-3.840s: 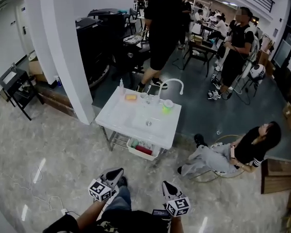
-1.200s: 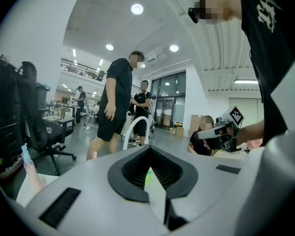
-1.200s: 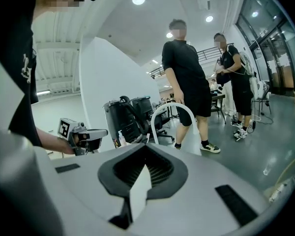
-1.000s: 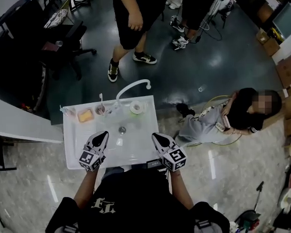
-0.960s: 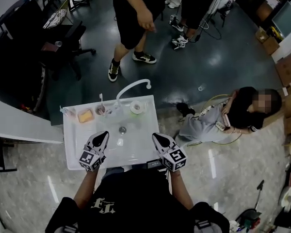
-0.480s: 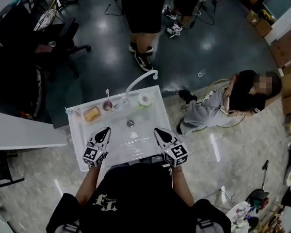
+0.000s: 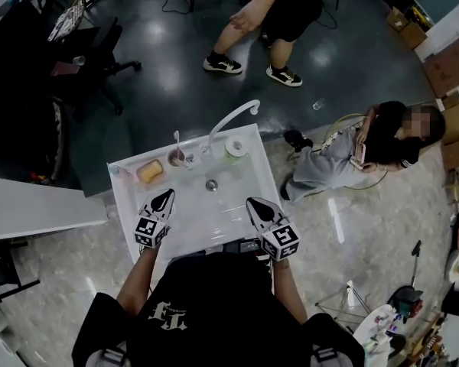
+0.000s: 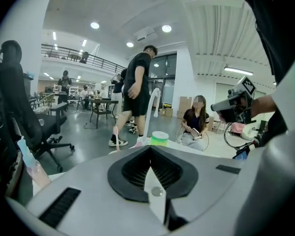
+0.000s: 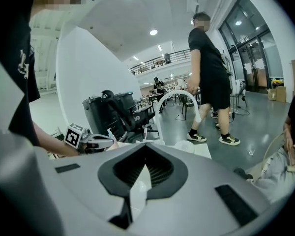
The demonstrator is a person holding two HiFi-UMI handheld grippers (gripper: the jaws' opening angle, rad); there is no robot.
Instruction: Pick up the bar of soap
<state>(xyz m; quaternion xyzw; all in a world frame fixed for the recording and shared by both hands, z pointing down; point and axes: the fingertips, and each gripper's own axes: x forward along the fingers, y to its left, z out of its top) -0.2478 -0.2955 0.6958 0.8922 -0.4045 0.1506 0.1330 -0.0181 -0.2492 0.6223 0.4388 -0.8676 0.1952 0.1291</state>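
The orange bar of soap [image 7: 149,172] lies at the back left of the white sink table [image 7: 254,176]. My left gripper [image 7: 165,198] hovers over the basin just in front of the soap, apart from it, jaws shut with nothing between them. My right gripper [image 7: 254,204] is over the basin's right side, also shut and holding nothing. In the left gripper view the left gripper [image 8: 150,150] points toward a green cup [image 8: 160,138]; the soap is hidden there. The right gripper [image 9: 145,147] faces the white faucet [image 9: 174,100].
The faucet [image 7: 233,119], the green cup [image 7: 233,148] and a small cup with a toothbrush [image 7: 176,157] line the table's back edge; the drain [image 7: 212,184] is in the middle. One person [image 7: 271,14] stands behind, another [image 7: 371,150] sits on the floor at right. An office chair [image 7: 80,60] is at left.
The head view has swung closer over the sink table. Both grippers now reach farther over the basin, the left one closer to the soap. The standing person behind has stepped sideways.
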